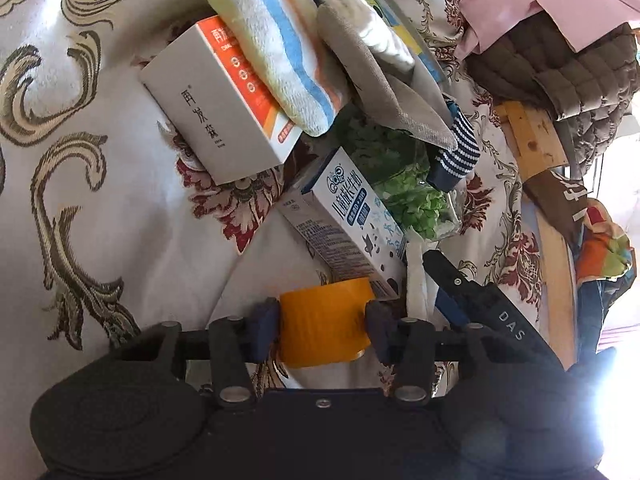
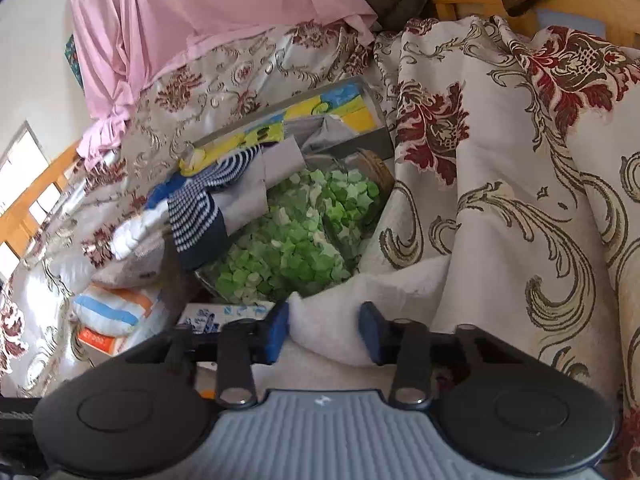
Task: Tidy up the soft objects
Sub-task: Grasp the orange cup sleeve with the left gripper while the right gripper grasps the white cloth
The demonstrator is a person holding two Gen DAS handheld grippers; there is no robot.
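My left gripper [image 1: 322, 326] is shut on a yellow tape roll [image 1: 324, 324], low over the patterned cloth [image 1: 80, 160]. Ahead lie a milk carton [image 1: 344, 220], a white and orange box [image 1: 216, 108], a striped towel [image 1: 276, 48], a grey cloth [image 1: 380, 84] and a navy striped sock [image 1: 456, 152]. My right gripper [image 2: 324, 330] has its jaws around a white soft cloth [image 2: 336, 320], which fills the gap; it also shows in the left wrist view [image 1: 416, 280]. The sock [image 2: 196, 220] and towel [image 2: 112, 312] show in the right wrist view.
A clear jar of green paper stars [image 2: 296, 236] lies in the pile, also in the left wrist view [image 1: 408, 192]. A colourful flat box [image 2: 320, 108] is behind it. Pink fabric [image 2: 192, 12] hangs at the back. A wooden frame [image 1: 536, 148] and brown quilt [image 1: 568, 72] are at right.
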